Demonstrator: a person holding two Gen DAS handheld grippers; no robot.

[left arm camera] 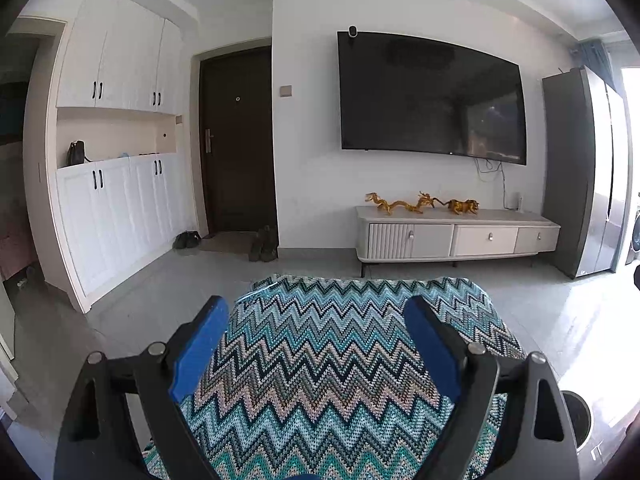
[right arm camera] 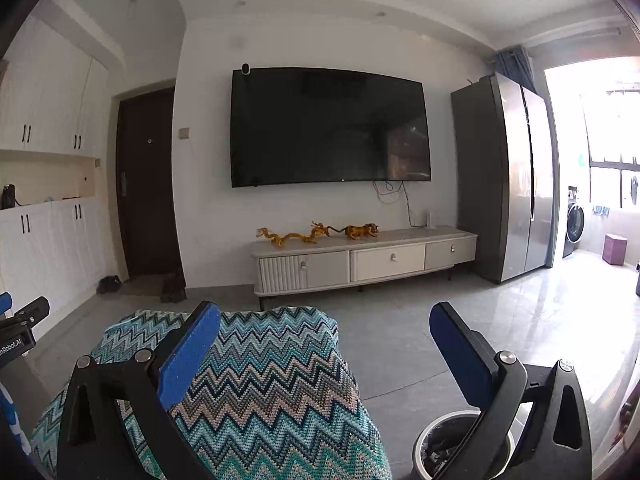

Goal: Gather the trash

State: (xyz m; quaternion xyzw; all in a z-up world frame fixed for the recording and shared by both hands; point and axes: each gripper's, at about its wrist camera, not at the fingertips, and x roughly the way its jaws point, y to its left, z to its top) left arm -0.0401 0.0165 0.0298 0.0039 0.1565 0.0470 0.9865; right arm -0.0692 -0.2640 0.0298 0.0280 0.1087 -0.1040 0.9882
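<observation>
Trash itself is not showing in either wrist view; the only task-related thing in sight is the trash bin (right arm camera: pixel 464 446), a round white-rimmed container with dark contents, standing on the tiled floor (right arm camera: pixel 420 344) just beside the right edge of the zigzag-patterned cover (right arm camera: pixel 272 380). The right gripper (right arm camera: pixel 320 344) is hanging above that edge with its blue pads (right arm camera: pixel 188 356) spread wide and nothing between them; its right finger is overlapping the bin's rim in the picture, though contact cannot be told. The left gripper (left arm camera: pixel 316 328) is likewise standing spread and empty over the middle of the cover (left arm camera: pixel 320 360), with the bin (left arm camera: pixel 576 416) peeking out at the lower right, beyond its right finger. The relation that matters is therefore this: the bin is lying below and to the right of both tools, and the right hand is judged the nearer one. Being round, the bin is offering no long axis to align with. Both grippers are pointing towards the television (right arm camera: pixel 328 128) and the low cabinet (right arm camera: pixel 360 260) beneath it.
</observation>
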